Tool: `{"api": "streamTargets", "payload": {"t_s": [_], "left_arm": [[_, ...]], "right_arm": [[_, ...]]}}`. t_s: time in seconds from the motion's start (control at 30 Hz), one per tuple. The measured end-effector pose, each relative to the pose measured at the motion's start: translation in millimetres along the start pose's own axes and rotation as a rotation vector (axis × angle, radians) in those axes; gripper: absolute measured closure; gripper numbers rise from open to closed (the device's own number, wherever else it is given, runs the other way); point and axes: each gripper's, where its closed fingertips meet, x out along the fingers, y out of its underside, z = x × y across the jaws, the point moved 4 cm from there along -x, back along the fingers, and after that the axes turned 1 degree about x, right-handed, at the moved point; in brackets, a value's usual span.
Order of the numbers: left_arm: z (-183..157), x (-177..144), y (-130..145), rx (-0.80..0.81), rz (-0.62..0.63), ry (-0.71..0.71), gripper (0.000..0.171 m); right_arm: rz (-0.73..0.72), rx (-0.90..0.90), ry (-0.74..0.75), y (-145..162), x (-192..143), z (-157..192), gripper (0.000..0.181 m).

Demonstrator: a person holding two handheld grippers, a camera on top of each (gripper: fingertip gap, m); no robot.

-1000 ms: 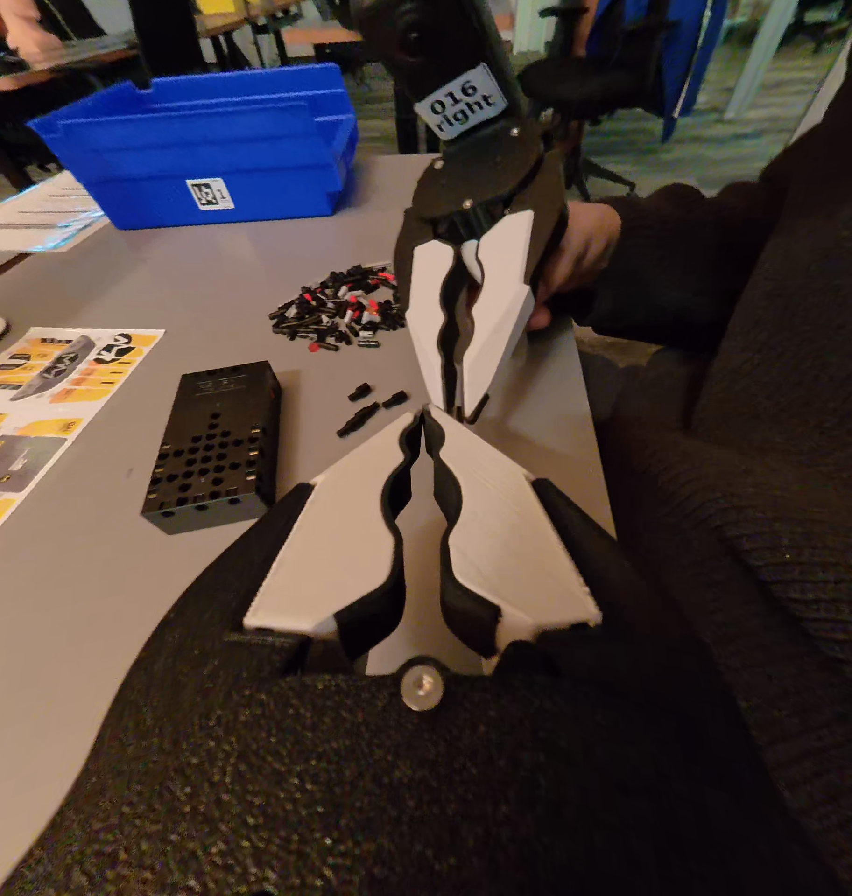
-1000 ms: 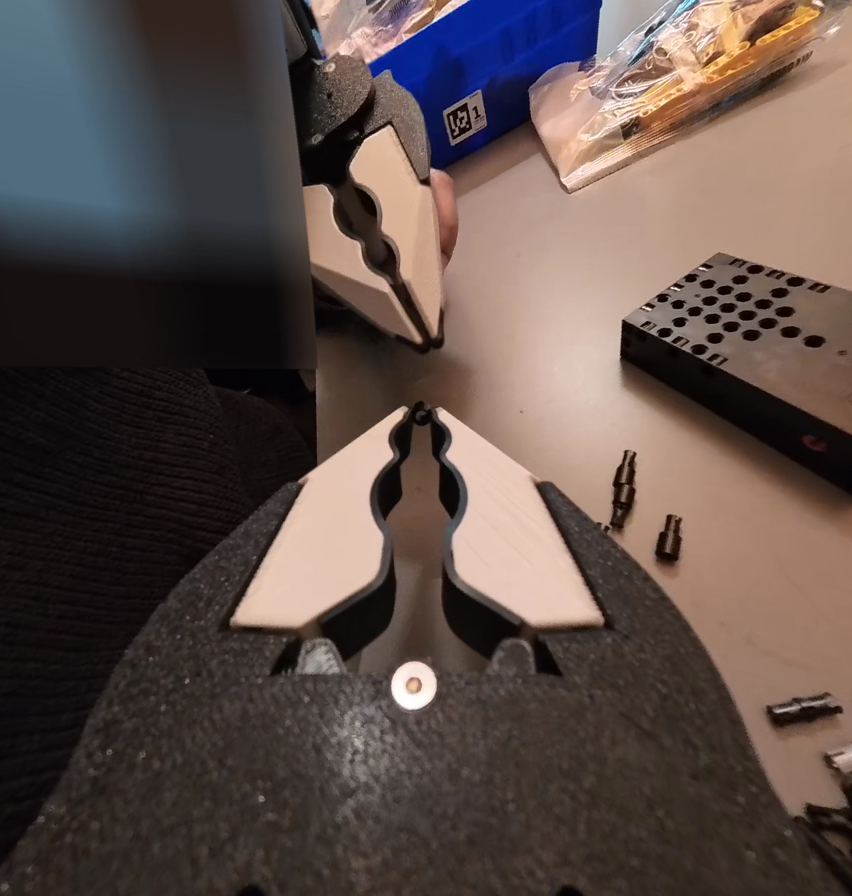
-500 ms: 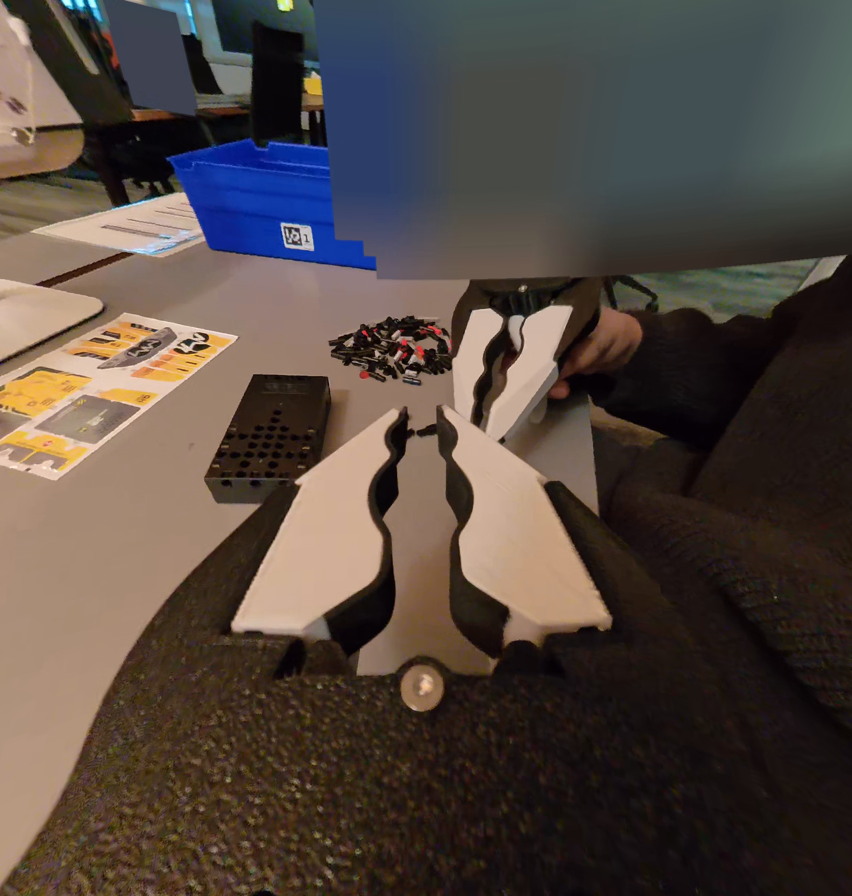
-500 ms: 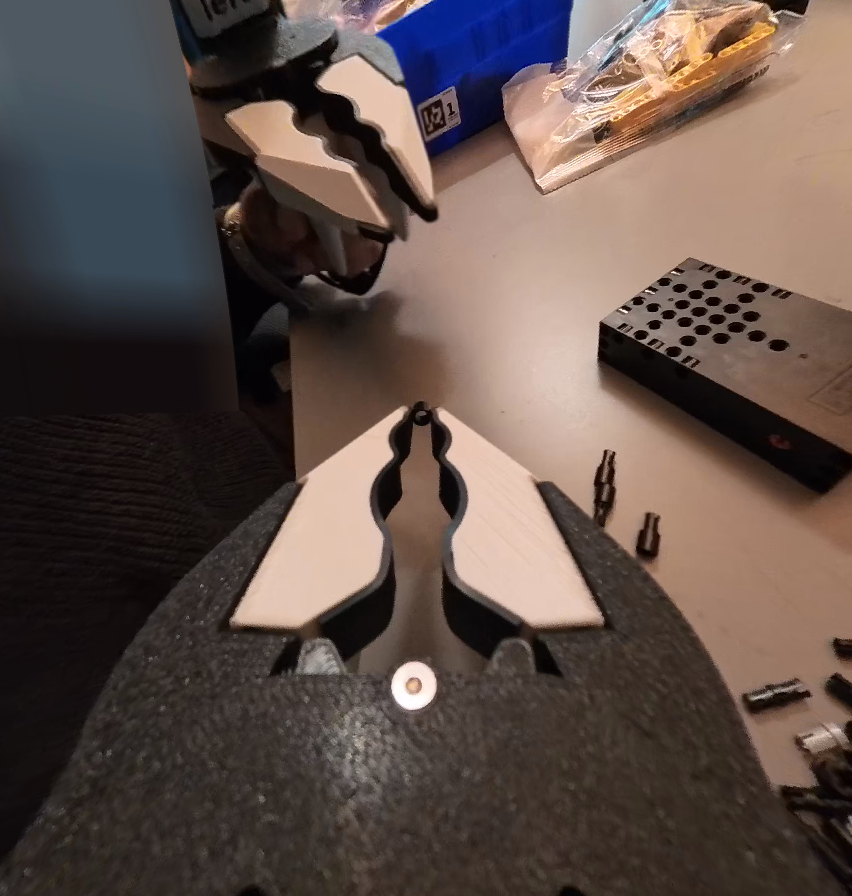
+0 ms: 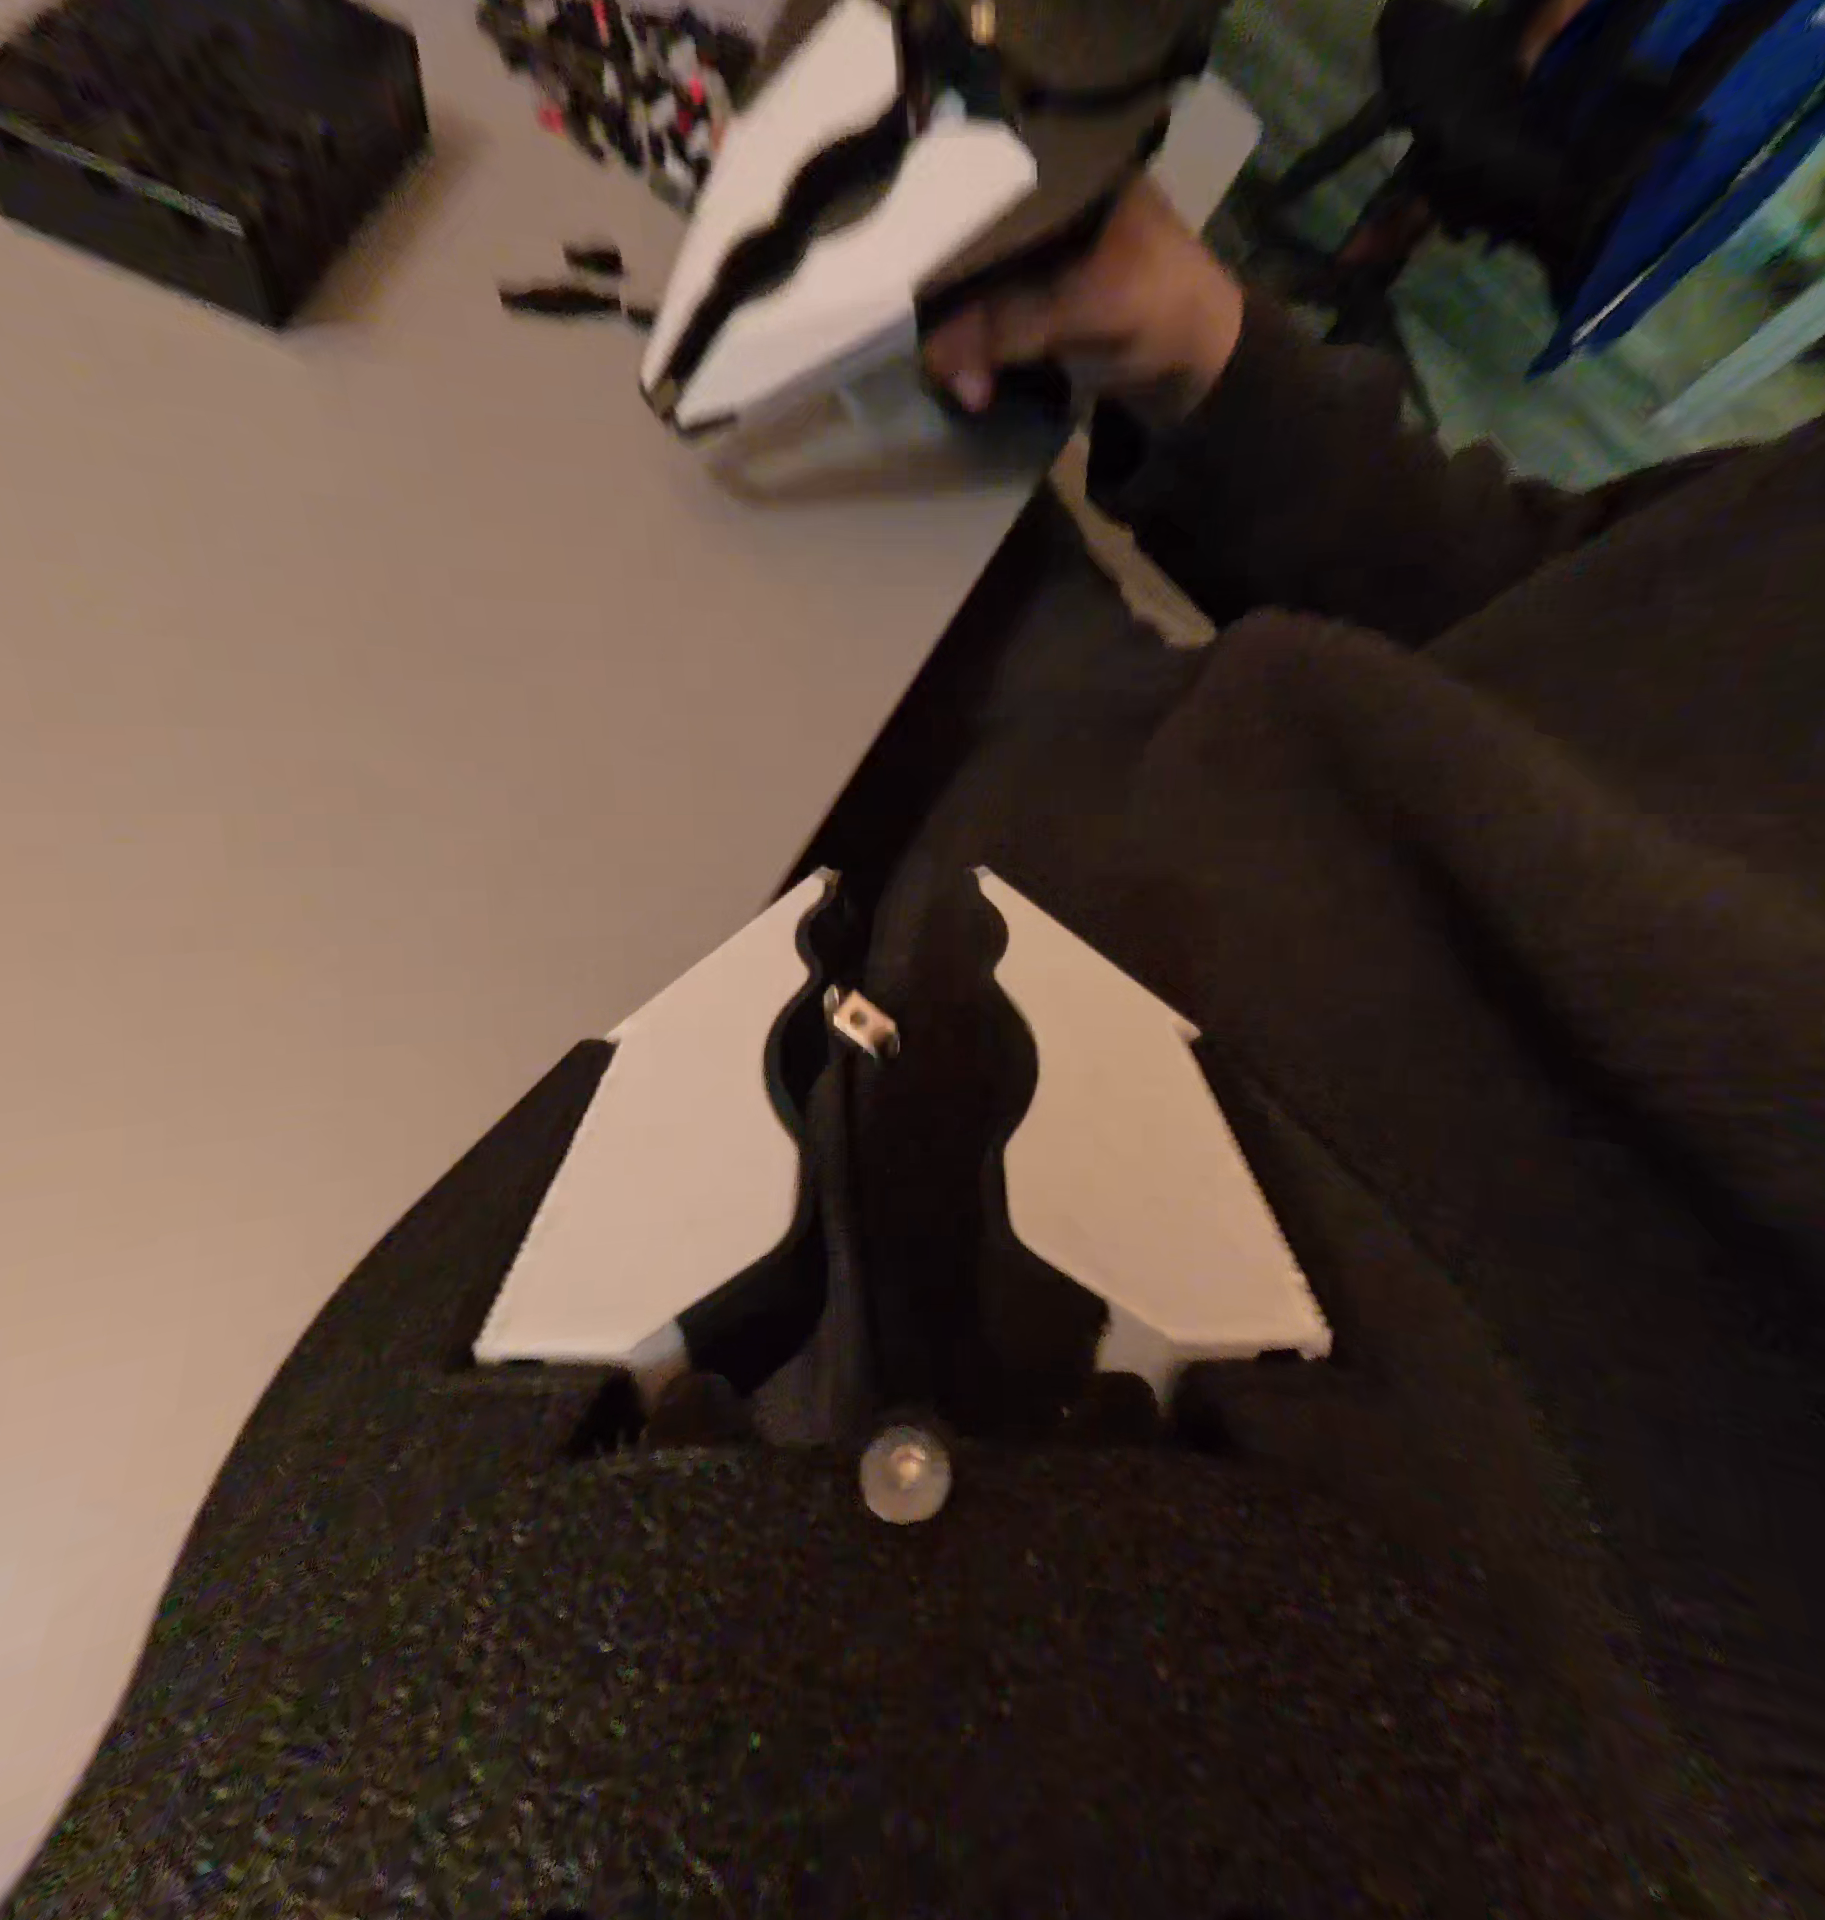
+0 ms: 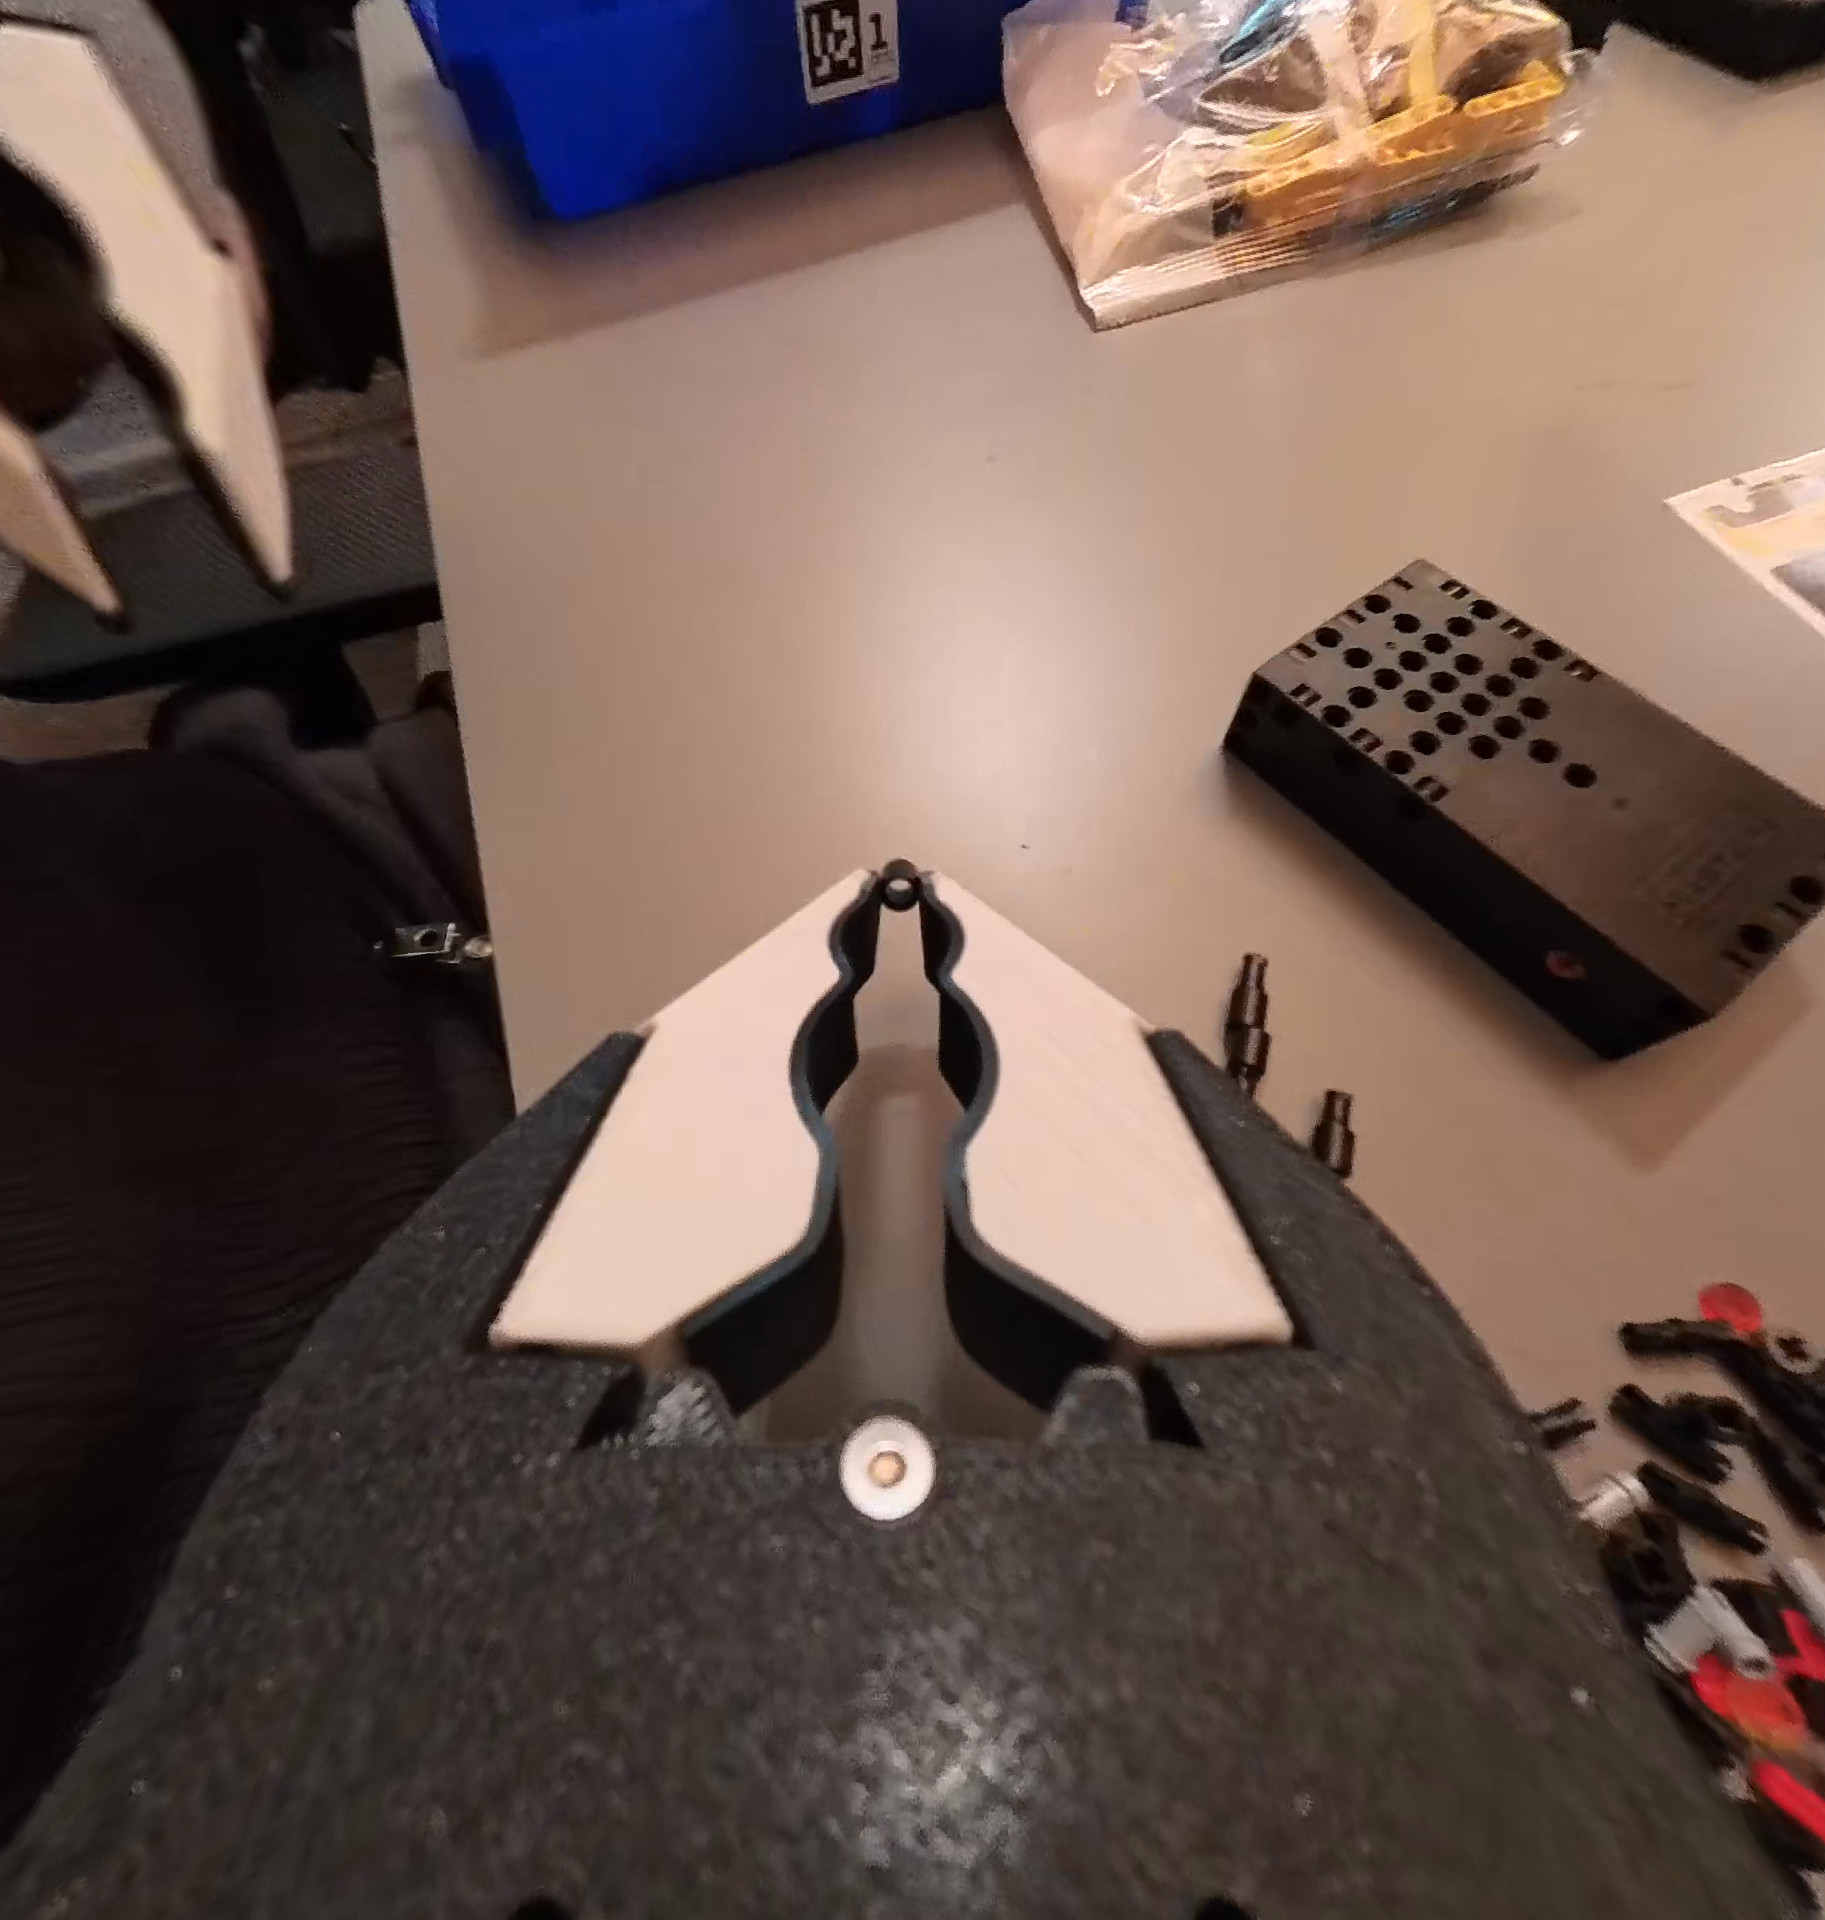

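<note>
My right gripper (image 6: 900, 896) is shut on a small black pin (image 6: 900, 889) at its tips and holds it above the grey table (image 6: 887, 540). It also shows in the left wrist view (image 5: 671, 393), blurred, near the table's edge. My left gripper (image 5: 900, 878) is open and empty, over the table's edge and a person's dark clothing (image 5: 1407, 1039) with a zipper pull (image 5: 861, 1023). It shows open at the top left of the right wrist view (image 6: 196, 592).
A black block with holes (image 6: 1531, 821) lies right of the right gripper, with two loose black pins (image 6: 1246, 1018) near it. A pile of black and red pins (image 6: 1770, 1455) is at the lower right. A blue bin (image 6: 679, 104), a plastic bag (image 6: 1303, 156) and a leaflet (image 6: 1801, 551) lie farther off. Across from one pair of fingers to the other is roughly 15 cm.
My left gripper has opened and swung away from the right gripper's tip, down over the table's edge. The right gripper still holds the pin and has turned more over the table.
</note>
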Motion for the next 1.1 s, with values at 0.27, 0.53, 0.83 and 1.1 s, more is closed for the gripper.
{"api": "streamTargets", "payload": {"t_s": [0.27,0.53,0.83,1.1], "left_arm": [[-4,0,28,0.069,0.138,-0.054,0.149],[17,-17,16,0.017,0.081,-0.087,0.149],[11,-12,3,0.031,0.025,-0.058,0.149],[9,-14,-16,-0.021,-0.087,-0.068,0.149]], "right_arm": [[-0.027,0.004,0.07,-2,-3,-6,0.174],[0.054,-0.024,0.102,4,5,-6,0.174],[0.128,-0.112,0.156,11,12,-3,0.174],[0.146,-0.145,0.154,13,15,0,0.174]]}}
